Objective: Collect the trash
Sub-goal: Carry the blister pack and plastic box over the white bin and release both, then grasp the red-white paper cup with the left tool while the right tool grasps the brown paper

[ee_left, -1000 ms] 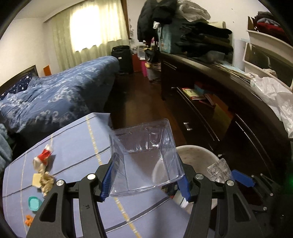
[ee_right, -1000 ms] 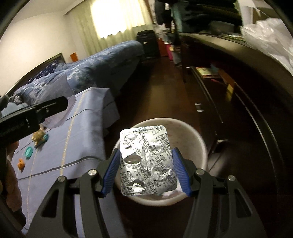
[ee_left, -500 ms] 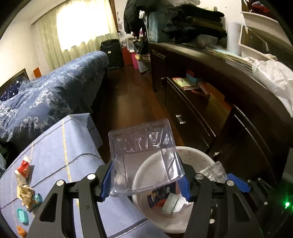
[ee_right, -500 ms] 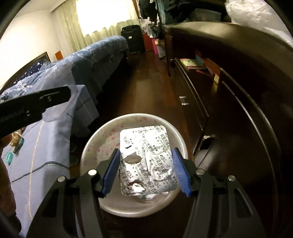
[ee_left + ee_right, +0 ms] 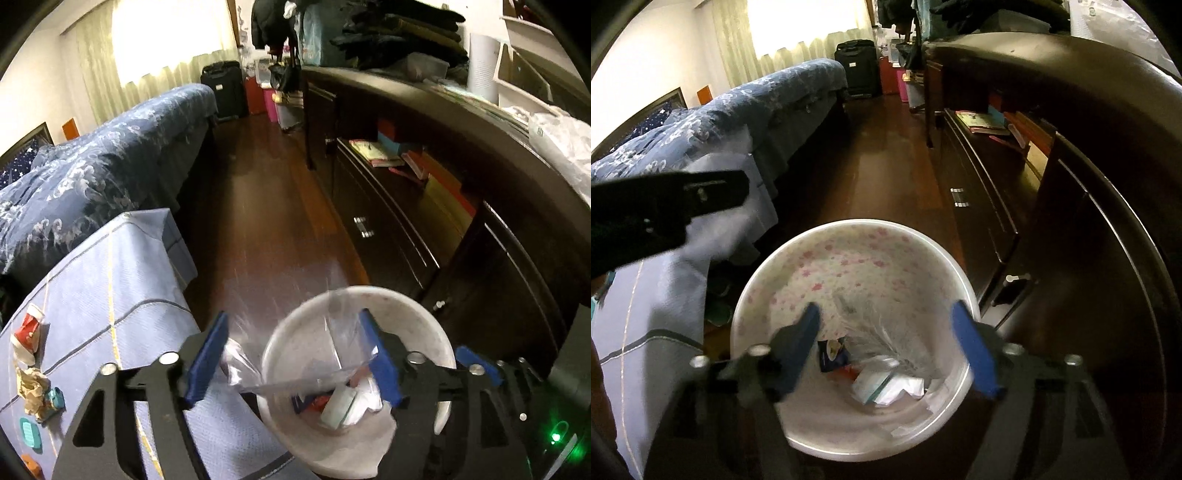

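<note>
Clear plastic tray (image 5: pixel 295 365) dropping from spread left gripper (image 5: pixel 295 363); right gripper (image 5: pixel 886 343) spread, blister pack gone into bin (image 5: pixel 849 236). 2 items binned.

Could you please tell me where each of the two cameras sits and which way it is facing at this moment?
Left wrist: on the left gripper, looking forward and down at the white bin; its open blue fingers flank a clear plastic tray over the bin.
Right wrist: on the right gripper, straight above the bin; open, empty fingers, with the left gripper's black body at left.
Shared: bin, bed, dark cabinet, blue-clothed table.
</note>
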{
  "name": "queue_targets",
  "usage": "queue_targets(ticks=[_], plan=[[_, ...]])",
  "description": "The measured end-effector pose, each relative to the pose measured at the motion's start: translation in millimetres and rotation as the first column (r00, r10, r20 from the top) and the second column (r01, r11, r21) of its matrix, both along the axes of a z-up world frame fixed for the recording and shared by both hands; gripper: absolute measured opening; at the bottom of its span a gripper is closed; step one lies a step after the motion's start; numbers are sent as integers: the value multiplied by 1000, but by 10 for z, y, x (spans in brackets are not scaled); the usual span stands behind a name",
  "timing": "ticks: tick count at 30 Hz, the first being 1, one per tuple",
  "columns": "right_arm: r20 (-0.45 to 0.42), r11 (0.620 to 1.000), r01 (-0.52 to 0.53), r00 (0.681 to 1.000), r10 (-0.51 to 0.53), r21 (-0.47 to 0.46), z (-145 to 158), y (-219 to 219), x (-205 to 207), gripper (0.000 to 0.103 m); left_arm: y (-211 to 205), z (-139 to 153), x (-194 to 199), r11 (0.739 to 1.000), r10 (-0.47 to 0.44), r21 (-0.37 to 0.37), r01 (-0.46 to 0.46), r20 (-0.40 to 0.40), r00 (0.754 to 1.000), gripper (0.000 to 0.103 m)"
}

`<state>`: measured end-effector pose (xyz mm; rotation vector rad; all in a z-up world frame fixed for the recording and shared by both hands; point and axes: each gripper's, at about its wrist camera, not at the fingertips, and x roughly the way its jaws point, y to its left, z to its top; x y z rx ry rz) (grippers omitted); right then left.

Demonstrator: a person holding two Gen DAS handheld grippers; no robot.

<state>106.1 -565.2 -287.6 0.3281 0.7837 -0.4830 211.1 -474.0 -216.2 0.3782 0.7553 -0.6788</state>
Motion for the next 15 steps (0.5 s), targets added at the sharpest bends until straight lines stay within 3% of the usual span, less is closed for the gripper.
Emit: queue_targets(ticks=[5,15], plan=[[-1,1000,5,1000,-5,-3,21,8,-19,82,77,118,-1,999,15,-37,-14,34,999,91],[5,1000,-2,1000,2,-23,157,110,-86,83,286,223,-28,998,37,-52,-34,60,998,93]])
